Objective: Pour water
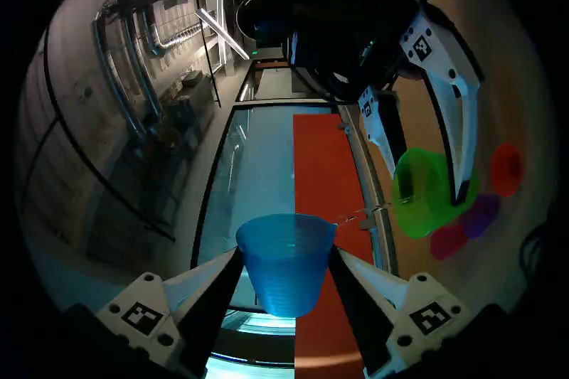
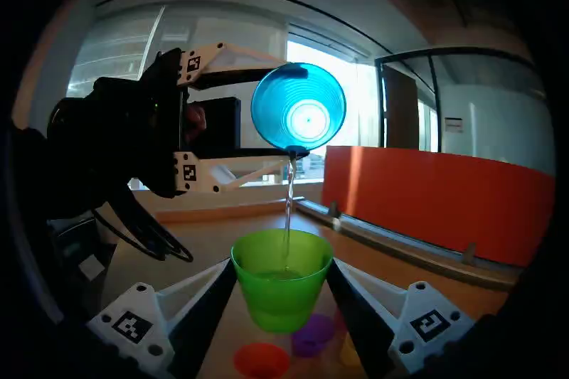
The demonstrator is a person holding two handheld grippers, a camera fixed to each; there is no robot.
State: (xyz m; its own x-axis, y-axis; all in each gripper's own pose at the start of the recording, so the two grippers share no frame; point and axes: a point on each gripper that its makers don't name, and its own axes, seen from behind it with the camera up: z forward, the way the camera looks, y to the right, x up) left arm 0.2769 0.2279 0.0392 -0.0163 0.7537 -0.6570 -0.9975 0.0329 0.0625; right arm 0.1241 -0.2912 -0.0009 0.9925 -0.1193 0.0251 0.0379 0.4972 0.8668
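Note:
In the left gripper view my left gripper (image 1: 286, 269) is shut on a blue plastic cup (image 1: 286, 262) tipped on its side, and a thin stream leaves its rim toward the green cup (image 1: 425, 190). The right gripper (image 1: 425, 169) holds that green cup farther off. In the right gripper view my right gripper (image 2: 282, 290) is shut on the upright green cup (image 2: 282, 286), which has water in it. Above it hangs the tilted blue cup (image 2: 299, 106), mouth toward me, held by the left gripper (image 2: 256, 105). A water stream (image 2: 288, 201) falls from its lip into the green cup.
A wooden table (image 2: 213, 237) lies below, with a red cup (image 2: 262, 360) and a purple cup (image 2: 313, 333) near its front. An orange panel (image 2: 441, 187) and a window rail run along the right. A hand and black cables (image 2: 142, 230) are at the left.

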